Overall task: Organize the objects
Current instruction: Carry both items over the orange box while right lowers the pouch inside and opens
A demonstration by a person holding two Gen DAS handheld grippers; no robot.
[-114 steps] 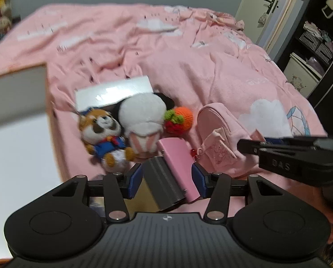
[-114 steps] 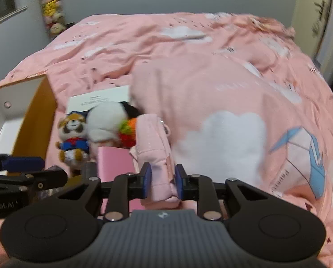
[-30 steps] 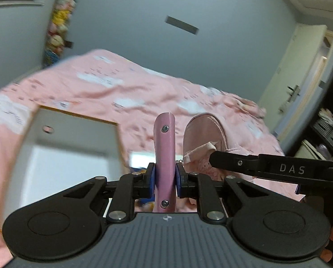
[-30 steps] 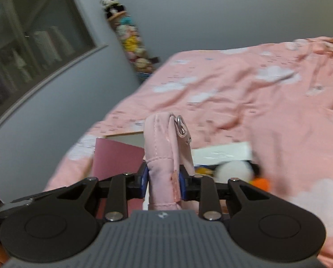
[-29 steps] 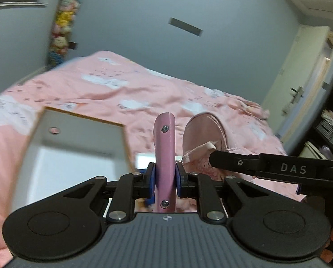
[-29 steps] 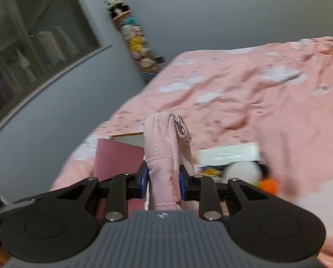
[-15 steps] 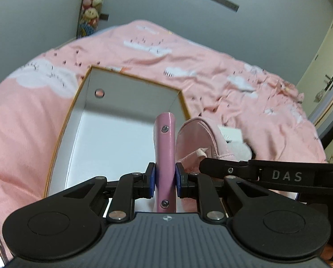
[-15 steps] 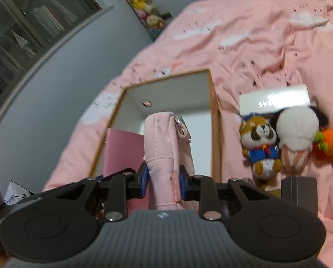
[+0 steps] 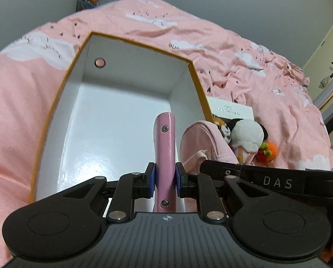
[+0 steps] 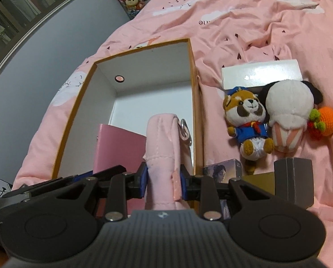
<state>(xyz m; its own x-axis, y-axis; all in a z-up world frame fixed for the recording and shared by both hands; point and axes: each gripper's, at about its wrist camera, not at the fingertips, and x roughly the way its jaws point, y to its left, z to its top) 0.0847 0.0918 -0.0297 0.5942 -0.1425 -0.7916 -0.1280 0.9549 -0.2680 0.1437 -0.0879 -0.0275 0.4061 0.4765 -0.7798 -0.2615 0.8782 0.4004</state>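
The left gripper (image 9: 165,179) clamps the pink notebook (image 9: 164,156) edge-up, long axis pointing forward over the open box (image 9: 54,102). Beside it, the right gripper (image 10: 163,181) pinches the upright pink pouch (image 10: 163,143), seemingly above the box's near end.

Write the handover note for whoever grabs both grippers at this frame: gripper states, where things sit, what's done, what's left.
Left gripper: shut on the pink notebook, held over the open box.
Right gripper: shut on the pink pouch, also above the box.
Done: both items lifted; nothing lies in the box.
Left: release both, then the raccoon plush, white plush, crochet orange and white card box on the bed.
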